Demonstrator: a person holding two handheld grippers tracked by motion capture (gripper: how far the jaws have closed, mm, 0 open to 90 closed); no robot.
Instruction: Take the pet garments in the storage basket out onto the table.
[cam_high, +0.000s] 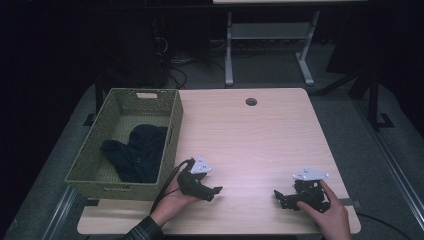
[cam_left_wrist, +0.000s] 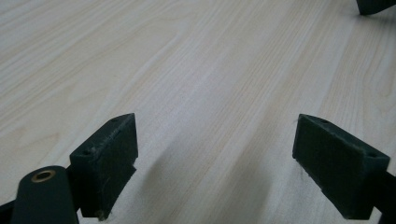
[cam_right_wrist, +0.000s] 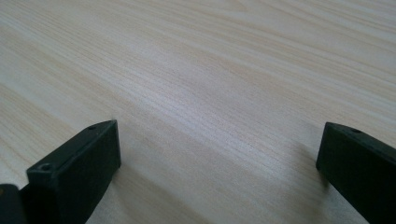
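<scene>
Both the left gripper (cam_high: 210, 191) and right gripper (cam_high: 285, 199) rest low on the bare desk (cam_high: 260, 135), fingers (cam_left_wrist: 105, 163) apart and empty (seemingly idle), while the dark cloth (cam_high: 135, 150) lies in the basket (cam_high: 172, 125) at the left.

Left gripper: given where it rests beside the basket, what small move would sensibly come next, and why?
Probably lift the left gripper and swing it over the green basket's near wall toward the dark cloth inside. Its jaws stand open and empty above bare table, and the cloth is the only loose item, nearest that hand.
</scene>
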